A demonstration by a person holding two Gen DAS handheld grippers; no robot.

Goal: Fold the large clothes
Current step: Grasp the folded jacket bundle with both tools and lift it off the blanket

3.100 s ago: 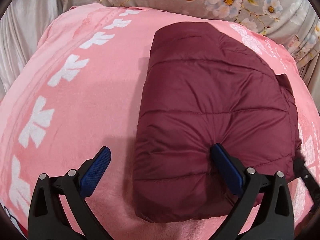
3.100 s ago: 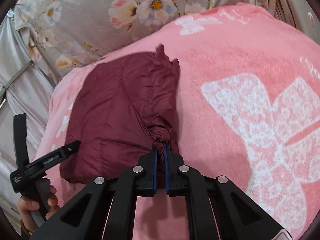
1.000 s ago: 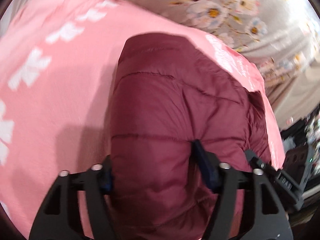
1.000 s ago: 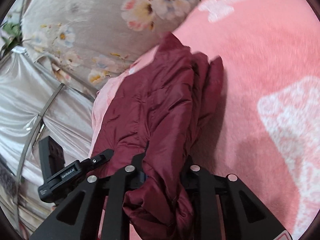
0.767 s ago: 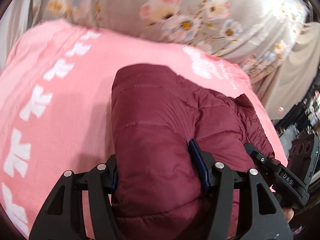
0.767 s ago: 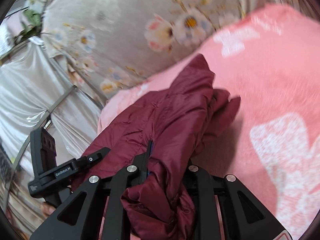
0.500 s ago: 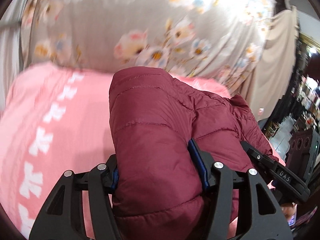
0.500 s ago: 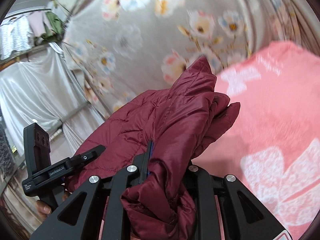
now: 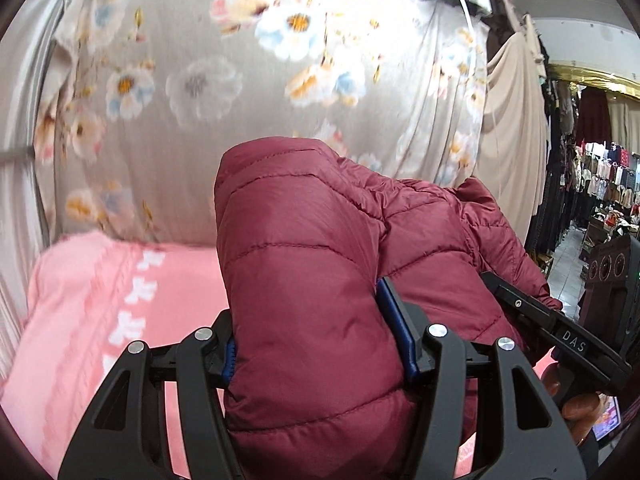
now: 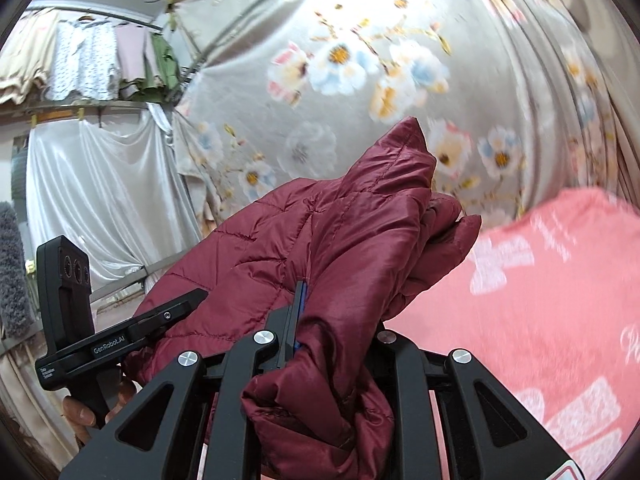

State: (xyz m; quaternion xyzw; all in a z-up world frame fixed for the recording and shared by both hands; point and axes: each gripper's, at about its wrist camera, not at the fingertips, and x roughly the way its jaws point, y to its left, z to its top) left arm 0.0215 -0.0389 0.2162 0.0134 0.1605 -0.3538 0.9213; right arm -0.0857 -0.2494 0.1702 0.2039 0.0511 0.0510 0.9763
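- Floral curtain [image 9: 248, 92] hangs behind a pink blanket [image 9: 100, 320]; racks of clothes [image 9: 600, 176] show at the right
- Left gripper [image 9: 316, 328] is clamped across a thick fold of the maroon puffer jacket [image 9: 304, 280], blue pads pressed into both sides
- Right gripper [image 10: 332, 320] pinches a bunched edge of the jacket [image 10: 340, 240], jaws nearly together
- Jacket hangs folded between both grippers, lifted clear above the blanket [image 10: 540, 300]

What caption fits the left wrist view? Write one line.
Left gripper clamps the folded maroon jacket above the pink blanket.
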